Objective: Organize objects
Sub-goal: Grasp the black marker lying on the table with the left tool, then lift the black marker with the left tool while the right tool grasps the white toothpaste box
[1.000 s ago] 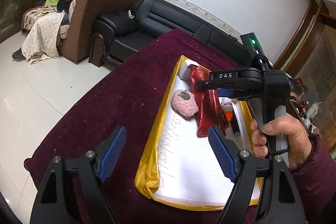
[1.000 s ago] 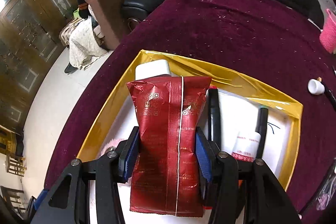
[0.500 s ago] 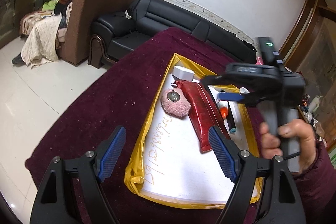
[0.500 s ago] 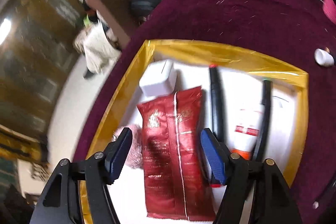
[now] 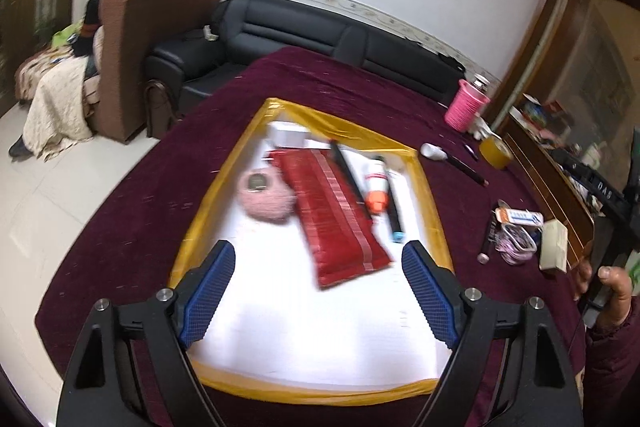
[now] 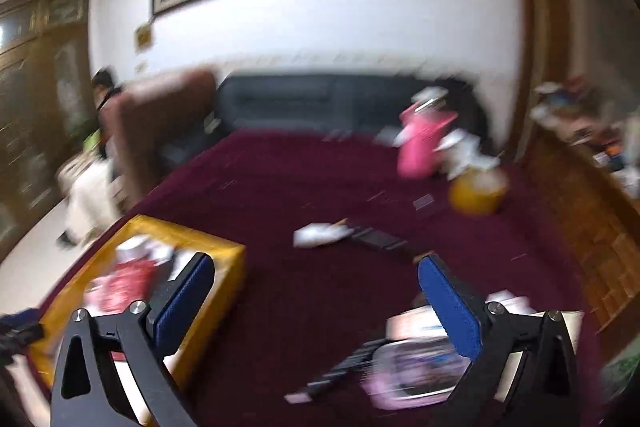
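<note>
While jaws just opened, red pouch (image 5: 336, 215) lies in yellow-rimmed tray (image 5: 224, 203).

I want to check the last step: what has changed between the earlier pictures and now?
The right gripper let go of the red packet: its fingers have just been opening, nothing is between them, and it swung off the yellow tray toward the loose things on the cloth. The packet now lies in the tray. The left gripper stayed open and empty over the tray.
</note>
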Demonstrator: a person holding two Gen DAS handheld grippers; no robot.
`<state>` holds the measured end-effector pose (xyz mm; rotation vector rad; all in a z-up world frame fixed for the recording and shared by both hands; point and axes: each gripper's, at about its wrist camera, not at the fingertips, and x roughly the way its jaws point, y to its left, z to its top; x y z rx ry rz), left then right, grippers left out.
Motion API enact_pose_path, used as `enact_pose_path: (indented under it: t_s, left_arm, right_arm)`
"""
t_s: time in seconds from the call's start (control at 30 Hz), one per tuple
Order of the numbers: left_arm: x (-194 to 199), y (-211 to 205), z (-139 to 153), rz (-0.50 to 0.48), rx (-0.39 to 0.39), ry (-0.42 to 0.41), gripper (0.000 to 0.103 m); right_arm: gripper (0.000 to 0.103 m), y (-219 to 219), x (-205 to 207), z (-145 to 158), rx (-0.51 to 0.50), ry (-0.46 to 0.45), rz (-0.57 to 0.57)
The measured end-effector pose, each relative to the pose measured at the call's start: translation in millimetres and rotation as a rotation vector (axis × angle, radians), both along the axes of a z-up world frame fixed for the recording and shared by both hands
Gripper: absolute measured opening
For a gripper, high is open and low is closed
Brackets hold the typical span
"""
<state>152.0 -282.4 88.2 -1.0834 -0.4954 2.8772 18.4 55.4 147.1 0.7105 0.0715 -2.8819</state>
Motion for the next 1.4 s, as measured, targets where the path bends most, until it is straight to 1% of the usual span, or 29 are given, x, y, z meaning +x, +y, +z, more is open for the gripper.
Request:
enact_pose_path:
  t_s: [0.03, 0.07, 0.1, 0.13, 0.17, 0.2, 0.23, 0.3, 0.4, 0.53, 0.63, 0.7, 0.73, 0.77, 0.8, 0.83, 0.97, 1.03, 1.07, 1.1, 1.17, 1.3, 1.4]
  left_arm:
    - [-3, 12, 4, -0.022, -0.013, 0.003, 0.085]
    - [-5, 23, 7, -0.039, -0.028, 0.008, 0.085]
    - [-6, 31, 10, -0.053, -0.041, 0.011, 0.085]
    - [-10, 45, 14, -0.080, -0.064, 0.015, 0.085]
    - [-13, 56, 16, -0.102, -0.080, 0.016, 0.086]
    - [-17, 67, 17, -0.121, -0.091, 0.014, 0.087]
    - [-22, 84, 19, -0.149, -0.105, 0.009, 0.087]
    - [-30, 107, 19, -0.188, -0.118, 0.002, 0.087]
    - [-47, 150, 16, -0.244, -0.163, 0.001, 0.087]
    - [-72, 206, 6, -0.312, -0.283, 0.013, 0.087]
    - [-93, 245, -9, -0.371, -0.378, -0.009, 0.087]
    - [-105, 260, -18, -0.390, -0.426, -0.029, 0.087]
    - [-111, 269, -23, -0.409, -0.445, -0.033, 0.087]
    - [-117, 278, -28, -0.429, -0.463, -0.034, 0.087]
    - [-122, 285, -33, -0.442, -0.480, -0.039, 0.087]
    - [-129, 293, -40, -0.459, -0.501, -0.048, 0.087]
    - [-150, 320, -61, -0.519, -0.555, -0.068, 0.086]
    - [-157, 331, -72, -0.534, -0.590, -0.087, 0.073]
    - [-159, 334, -76, -0.547, -0.582, -0.102, 0.060]
    - [-160, 334, -75, -0.547, -0.552, -0.099, 0.032]
    - [-161, 332, -75, -0.558, -0.486, -0.138, 0.015]
    - [-145, 321, -73, -0.527, -0.455, -0.156, 0.014]
    - [-131, 301, -71, -0.497, -0.377, -0.206, 0.014]
  right_arm:
    - [0.103, 13, -5, -3, 0.000, -0.027, -0.028]
    - [0.103, 35, -15, -12, 0.007, -0.109, -0.094]
    - [0.103, 52, -21, -17, -0.004, -0.164, -0.131]
    - [0.103, 70, -23, -23, -0.044, -0.207, -0.155]
    - [0.103, 92, -24, -30, -0.112, -0.237, -0.173]
    - [0.103, 116, -24, -36, -0.192, -0.260, -0.196]
    - [0.103, 132, -22, -40, -0.242, -0.271, -0.210]
    - [0.103, 163, -17, -45, -0.312, -0.272, -0.251]
    - [0.103, 186, -12, -52, -0.339, -0.250, -0.304]
    - [0.103, 211, -9, -66, -0.383, -0.218, -0.339]
    - [0.103, 231, -1, -77, -0.426, -0.168, -0.368]
    - [0.103, 241, 5, -86, -0.437, -0.122, -0.400]
    - [0.103, 246, 4, -91, -0.438, -0.126, -0.425]
    - [0.103, 252, 1, -96, -0.466, -0.156, -0.437]
    - [0.103, 260, 0, -99, -0.522, -0.163, -0.426]
    - [0.103, 265, 0, -101, -0.546, -0.166, -0.432]
    - [0.103, 273, 3, -104, -0.594, -0.173, -0.441]
    - [0.103, 276, 4, -105, -0.602, -0.178, -0.450]
    - [0.103, 277, 4, -106, -0.608, -0.184, -0.453]
    - [0.103, 277, 4, -107, -0.617, -0.189, -0.453]
    - [0.103, 279, 4, -109, -0.621, -0.197, -0.454]
    - [0.103, 274, 2, -107, -0.587, -0.193, -0.453]
    - [0.103, 270, 0, -106, -0.558, -0.191, -0.451]
